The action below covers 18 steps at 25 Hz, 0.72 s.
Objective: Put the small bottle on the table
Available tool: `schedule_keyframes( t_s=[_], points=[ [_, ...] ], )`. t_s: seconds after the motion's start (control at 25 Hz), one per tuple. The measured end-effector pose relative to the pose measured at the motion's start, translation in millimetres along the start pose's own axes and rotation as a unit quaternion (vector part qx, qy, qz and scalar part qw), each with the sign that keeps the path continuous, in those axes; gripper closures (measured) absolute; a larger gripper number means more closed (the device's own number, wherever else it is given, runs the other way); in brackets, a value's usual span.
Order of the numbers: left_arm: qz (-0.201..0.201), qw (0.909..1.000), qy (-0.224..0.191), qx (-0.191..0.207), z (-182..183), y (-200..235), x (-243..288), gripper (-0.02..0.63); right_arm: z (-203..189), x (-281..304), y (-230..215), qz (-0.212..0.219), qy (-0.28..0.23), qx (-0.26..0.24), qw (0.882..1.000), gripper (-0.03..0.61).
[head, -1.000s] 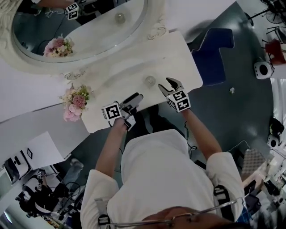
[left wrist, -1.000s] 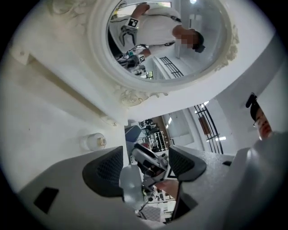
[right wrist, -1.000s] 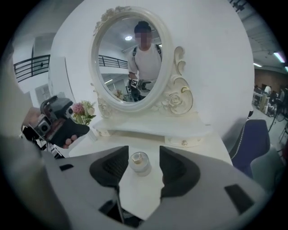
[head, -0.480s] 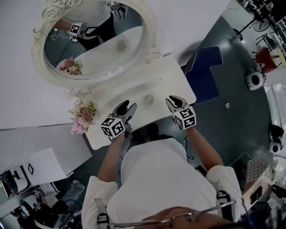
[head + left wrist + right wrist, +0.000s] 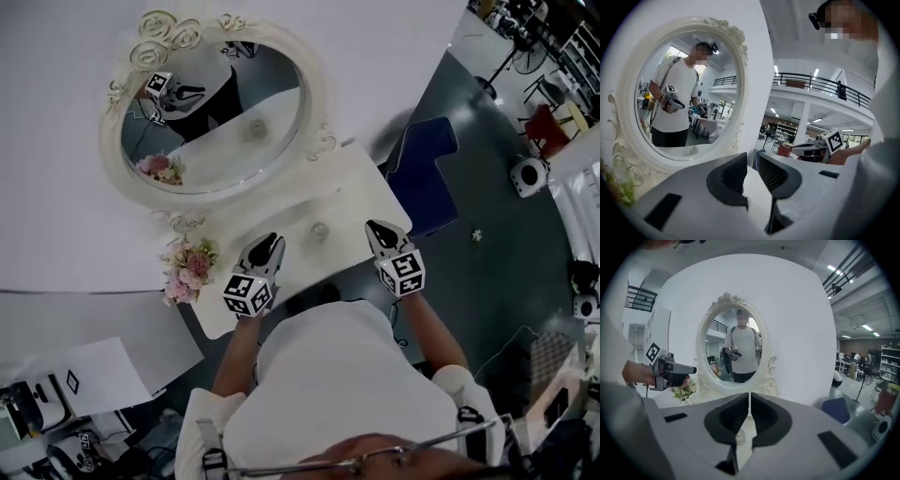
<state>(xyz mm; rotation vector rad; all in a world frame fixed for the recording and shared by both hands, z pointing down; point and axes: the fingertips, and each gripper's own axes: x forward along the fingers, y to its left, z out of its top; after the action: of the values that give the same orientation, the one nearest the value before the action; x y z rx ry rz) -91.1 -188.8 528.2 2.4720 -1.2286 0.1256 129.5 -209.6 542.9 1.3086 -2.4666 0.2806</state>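
The small clear bottle (image 5: pixel 320 230) stands upright on the white table (image 5: pixel 349 199), between my two grippers and touched by neither. My left gripper (image 5: pixel 268 246) hovers at the bottle's left. Its jaws have just been closing, a narrow gap is left, and nothing is between them (image 5: pixel 752 161). At the bottle's right my right gripper (image 5: pixel 377 230) has just closed; its jaws stand shut and empty (image 5: pixel 749 401). Part of the bottle (image 5: pixel 740 436) shows below the right jaws, and a glimpse of the bottle (image 5: pixel 744 200) below the left jaws.
An oval mirror (image 5: pixel 216 122) in a white ornate frame stands at the table's back against the wall. A pink flower bunch (image 5: pixel 190 270) sits at the table's left end. A blue seat (image 5: pixel 422 173) stands on the floor to the right.
Both grippers have lifted away from the table top and their jaws have narrowed. The left gripper has rolled upright from lying on its side. The bottle has stayed in place.
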Motion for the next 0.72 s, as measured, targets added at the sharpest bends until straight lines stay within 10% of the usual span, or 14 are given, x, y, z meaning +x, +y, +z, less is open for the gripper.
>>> schedule_keyframes(
  t_s=[0.72],
  points=[
    [0.008, 0.9987, -0.008, 0.049, 21.3, 9.8, -14.9, 0.611, 13.0, -18.1, 24.1, -0.019, -0.024, -0.032, 0.999, 0.572]
  ],
)
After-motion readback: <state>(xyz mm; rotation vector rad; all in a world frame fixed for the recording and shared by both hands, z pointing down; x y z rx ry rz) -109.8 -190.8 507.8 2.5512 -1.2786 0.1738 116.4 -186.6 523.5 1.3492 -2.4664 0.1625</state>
